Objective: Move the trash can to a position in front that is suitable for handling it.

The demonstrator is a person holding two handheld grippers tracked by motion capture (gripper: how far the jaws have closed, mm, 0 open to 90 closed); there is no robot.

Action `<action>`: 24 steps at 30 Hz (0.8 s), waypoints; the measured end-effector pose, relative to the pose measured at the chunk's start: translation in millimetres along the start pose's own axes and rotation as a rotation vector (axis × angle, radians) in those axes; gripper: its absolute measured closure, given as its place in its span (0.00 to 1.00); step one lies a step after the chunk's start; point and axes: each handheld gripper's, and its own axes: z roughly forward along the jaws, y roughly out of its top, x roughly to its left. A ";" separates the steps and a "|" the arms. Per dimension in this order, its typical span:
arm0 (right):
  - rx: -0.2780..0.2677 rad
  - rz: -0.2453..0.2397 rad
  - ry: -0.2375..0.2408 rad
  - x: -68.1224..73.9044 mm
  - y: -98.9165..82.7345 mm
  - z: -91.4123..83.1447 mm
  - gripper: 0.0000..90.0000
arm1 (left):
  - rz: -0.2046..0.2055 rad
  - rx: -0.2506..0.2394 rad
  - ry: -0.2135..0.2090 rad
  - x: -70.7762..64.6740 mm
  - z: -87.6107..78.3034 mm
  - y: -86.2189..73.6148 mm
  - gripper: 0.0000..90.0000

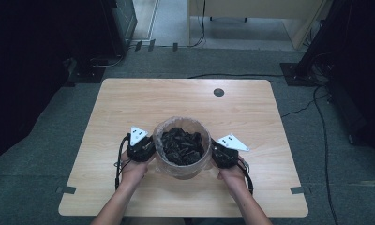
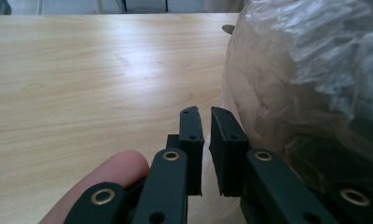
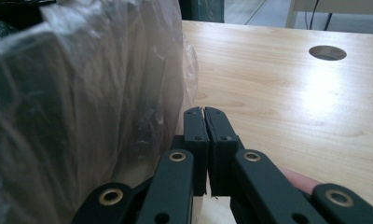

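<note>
High view: one light wooden desk (image 1: pixel 129 108) with rounded corners and a round cable hole (image 1: pixel 218 92) near its far edge, standing on grey carpet. Item at the desk's near middle: a round bucket lined with clear crinkled plastic film (image 1: pixel 182 166), filled with dark, lumpy black pieces (image 1: pixel 182 144). Two bare forearms enter from the bottom edge, angled inward toward the bucket, one on each side of it. Left hand (image 1: pixel 133 171) grips the black left gripper (image 1: pixel 146 149) just beside the bucket's left wall, grey three-cornered plate on top. Right hand (image 1: pixel 232 177) grips the black right gripper (image 1: pixel 218 153) just beside the bucket's right wall, likewise plated, with a cable trailing back along the wrist. Left gripper view: fingers (image 2: pixel 192 140) pointing low along the desk, a narrow gap between them and nothing held in it; the film-wrapped bucket wall stands just beside the right-hand finger, and whether they touch cannot be told; a fingertip of the holding hand shows at lower left. Right gripper view: fingers (image 3: pixel 195 135) pressed together with nothing visibly between them, the plastic-covered bucket wall close alongside on the left, bare desk and cable hole beyond.
</note>
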 end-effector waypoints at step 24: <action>-0.059 0.076 -0.119 -57.9 -1.1 -52.5 0.24 | -0.038 0.069 0.167 76.7 -51.5 -42.4 0.29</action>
